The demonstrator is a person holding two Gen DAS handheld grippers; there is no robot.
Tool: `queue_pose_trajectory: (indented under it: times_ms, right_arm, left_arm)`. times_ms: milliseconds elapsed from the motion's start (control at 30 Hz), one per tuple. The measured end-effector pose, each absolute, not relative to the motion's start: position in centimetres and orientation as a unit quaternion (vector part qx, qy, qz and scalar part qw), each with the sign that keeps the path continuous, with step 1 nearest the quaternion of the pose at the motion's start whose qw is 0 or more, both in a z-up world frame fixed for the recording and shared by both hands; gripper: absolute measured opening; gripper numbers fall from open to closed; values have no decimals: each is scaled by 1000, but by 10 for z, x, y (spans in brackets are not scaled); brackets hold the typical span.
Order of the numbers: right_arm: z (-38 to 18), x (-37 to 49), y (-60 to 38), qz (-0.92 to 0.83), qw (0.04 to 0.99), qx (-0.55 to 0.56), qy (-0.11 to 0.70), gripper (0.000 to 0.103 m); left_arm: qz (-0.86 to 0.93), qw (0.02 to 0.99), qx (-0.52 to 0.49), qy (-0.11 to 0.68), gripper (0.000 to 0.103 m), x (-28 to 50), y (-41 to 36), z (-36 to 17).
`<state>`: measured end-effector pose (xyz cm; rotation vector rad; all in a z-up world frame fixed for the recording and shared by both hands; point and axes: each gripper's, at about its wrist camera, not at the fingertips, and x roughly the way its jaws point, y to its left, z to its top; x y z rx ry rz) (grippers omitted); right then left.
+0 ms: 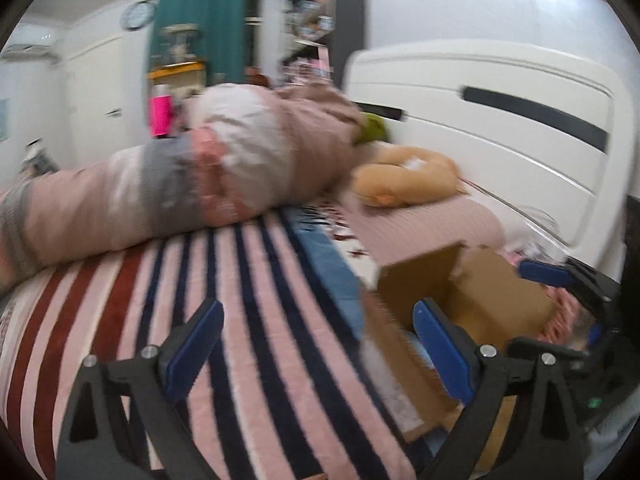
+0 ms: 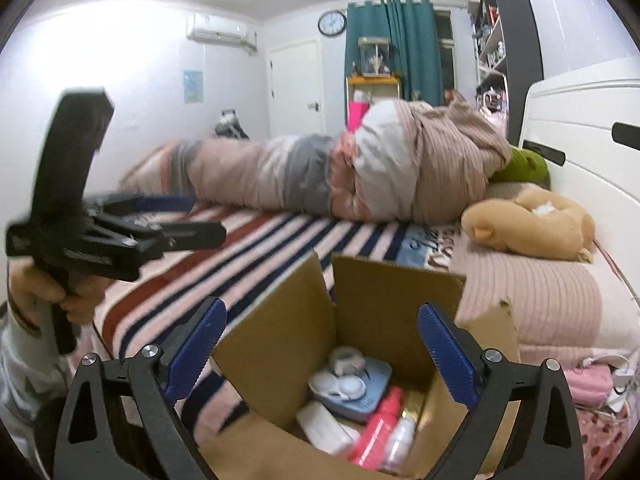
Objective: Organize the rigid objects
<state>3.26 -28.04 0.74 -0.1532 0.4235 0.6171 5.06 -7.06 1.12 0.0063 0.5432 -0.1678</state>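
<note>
An open cardboard box (image 2: 280, 340) sits on the striped bed. Inside lie a pink bottle (image 2: 380, 424), a small white bottle (image 2: 402, 438), a white bar-shaped case (image 2: 324, 428) and a blue-and-white case (image 2: 356, 384). My right gripper (image 2: 320, 344) is open and empty, just above the box opening. My left gripper (image 1: 320, 336) is open and empty over the striped blanket, left of the box (image 1: 492, 292). The left gripper also shows in the right wrist view (image 2: 200, 220), held up at the left.
A rolled quilt (image 2: 340, 172) lies across the bed. A tan plush toy (image 2: 528, 224) and a green plush (image 2: 524, 168) sit by the white headboard (image 2: 580, 140). Pink items (image 2: 592, 384) lie to the right of the box.
</note>
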Motion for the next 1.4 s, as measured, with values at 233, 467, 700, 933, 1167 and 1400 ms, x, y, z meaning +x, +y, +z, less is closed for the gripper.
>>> queue_pose_trajectory:
  times_ms: [233,467,700,933,1167,1400]
  right_arm:
    - [7,34,-278,308,930,-55,193,103]
    - [5,34,-276,306,930,-56,193,103]
    - [4,35,-273,306,930,-56,194,103]
    - [4,36,-274,305,931,-55,194,103]
    - [5,35,-276,301,932,-54,193,103]
    - [5,34,-275,298,933,-54,192,103]
  left_arm:
    - [-19,968,-26,249,95,43,-48,0]
    - [5,970,-34,240,95,39,-40,0]
    - [14,971,-31,238,95,37,-39,0]
    - [17,970,-27,240,95,36,-39,-1]
    - [24,972,-23,234,95,33,-39,0]
    - [25,973,-16,230,95,30,-38,1]
